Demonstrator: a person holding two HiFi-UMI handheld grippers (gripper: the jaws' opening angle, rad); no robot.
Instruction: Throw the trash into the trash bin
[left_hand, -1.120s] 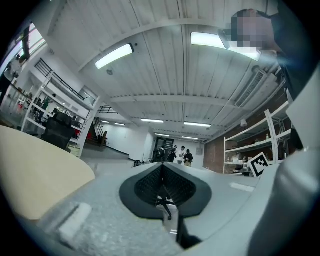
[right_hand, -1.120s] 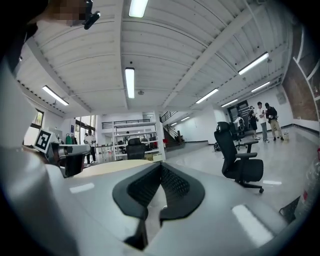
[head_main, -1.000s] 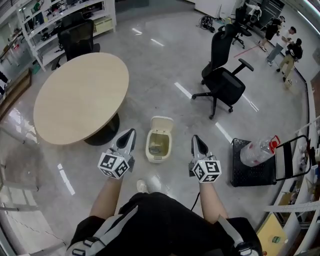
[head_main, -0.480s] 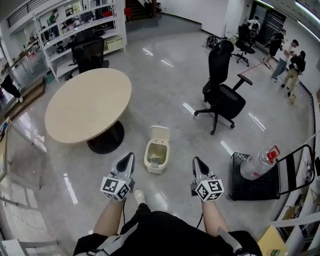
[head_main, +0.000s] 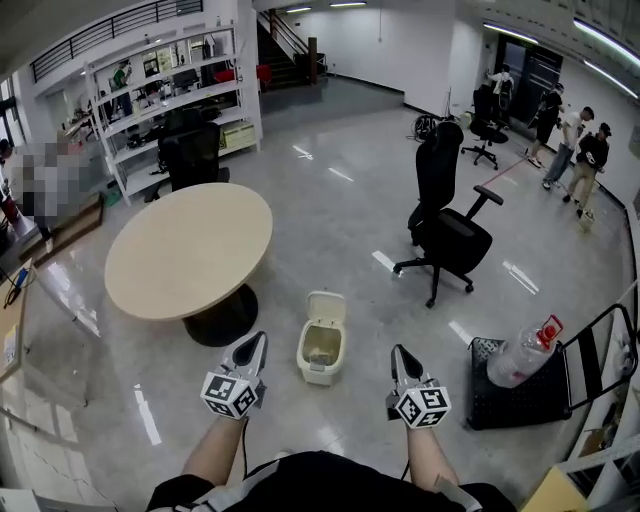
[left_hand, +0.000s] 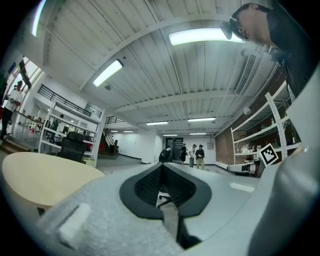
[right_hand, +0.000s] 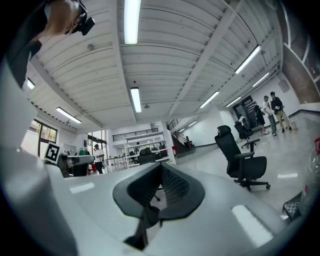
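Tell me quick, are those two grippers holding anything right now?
Left gripper: closed, empty.
Right gripper: closed, empty.

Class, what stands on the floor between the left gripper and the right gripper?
The open beige trash bin stands between the left gripper and the right gripper, level with their fingers; the head view shows it.

Brightly and evenly lit from long ceiling strips (left_hand: 200, 36), with white streaks of glare on the polished floor (head_main: 340, 215) and only a soft shadow under the round table (head_main: 190, 250). Heavily bowed by the wide lenses in all three views, dark in the corners of both gripper views, with the shelving (head_main: 150, 100) bent near the edge. Sharp at a distance, yet soft and out of focus on the near grey bodies of the left gripper (left_hand: 161, 167) and right gripper (right_hand: 160, 167).
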